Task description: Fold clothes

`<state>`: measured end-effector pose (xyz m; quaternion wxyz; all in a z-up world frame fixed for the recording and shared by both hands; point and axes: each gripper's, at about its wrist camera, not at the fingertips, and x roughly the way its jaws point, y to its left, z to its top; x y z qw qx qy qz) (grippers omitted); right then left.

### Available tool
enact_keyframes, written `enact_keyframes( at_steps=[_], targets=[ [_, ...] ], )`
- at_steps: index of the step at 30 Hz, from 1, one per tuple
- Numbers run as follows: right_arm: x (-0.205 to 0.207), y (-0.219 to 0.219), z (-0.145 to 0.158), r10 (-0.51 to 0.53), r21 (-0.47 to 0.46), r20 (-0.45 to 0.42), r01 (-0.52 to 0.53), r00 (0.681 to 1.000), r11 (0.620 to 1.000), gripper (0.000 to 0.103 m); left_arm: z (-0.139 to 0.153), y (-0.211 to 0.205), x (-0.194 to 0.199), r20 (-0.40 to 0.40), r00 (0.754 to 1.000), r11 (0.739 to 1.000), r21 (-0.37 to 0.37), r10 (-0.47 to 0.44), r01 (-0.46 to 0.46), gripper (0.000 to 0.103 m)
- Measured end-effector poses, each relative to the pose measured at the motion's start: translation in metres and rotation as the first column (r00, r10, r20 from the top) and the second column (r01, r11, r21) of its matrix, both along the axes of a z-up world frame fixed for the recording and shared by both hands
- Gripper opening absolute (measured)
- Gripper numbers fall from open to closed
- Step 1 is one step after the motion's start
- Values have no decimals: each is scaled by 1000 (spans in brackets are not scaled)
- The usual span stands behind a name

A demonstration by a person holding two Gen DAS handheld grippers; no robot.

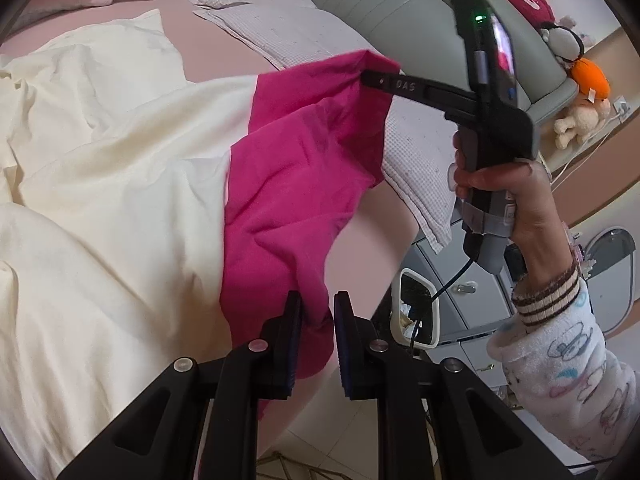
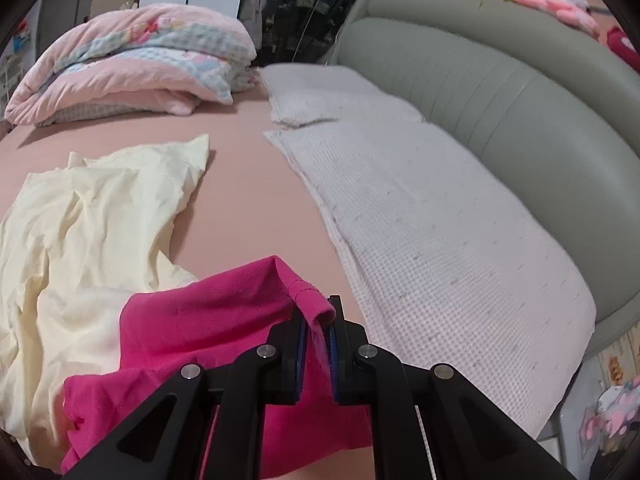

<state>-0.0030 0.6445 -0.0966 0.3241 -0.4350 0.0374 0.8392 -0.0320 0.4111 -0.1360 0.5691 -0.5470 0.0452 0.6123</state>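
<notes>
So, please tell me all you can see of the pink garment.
The pink garment is plain magenta fabric, soft and knit-looking, with a stitched hem. It hangs crumpled and partly lifted over the pink bed sheet, overlapping the cream cloth. The right gripper pinches its hemmed corner; the left gripper has a lower fold between its fingers.

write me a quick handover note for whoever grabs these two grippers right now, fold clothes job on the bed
Right gripper: shut on a hemmed edge of the magenta garment, holding that edge lifted above the bed.
Left gripper: jaws apart around the garment's lower edge, cloth between them, not clamped.
Things: the magenta garment hangs crumpled between the two grippers, partly over the cream garment, which lies rumpled and unfolded on the bed.
Done: nothing folded yet; only one edge of the magenta piece is picked up.
Left: probably close the left gripper, spread the magenta piece flat, fold it, then do the cream one.
</notes>
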Motion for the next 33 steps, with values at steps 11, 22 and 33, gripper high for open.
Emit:
enact_keyframes(
  at_steps=[11,22,33],
  targets=[
    [39,22,-16,-120,-273,-56,100,991,957,69,2,-14,-3,-95,993,993,-86,76,-84,58],
    [99,16,-44,-270,-515,-67,198,960,834,70,-1,-1,7,-195,980,992,-107,43,-65,60],
    [118,5,-73,-368,-658,-105,213,924,722,70,-15,19,17,-270,963,989,-139,15,-54,60]
  ],
)
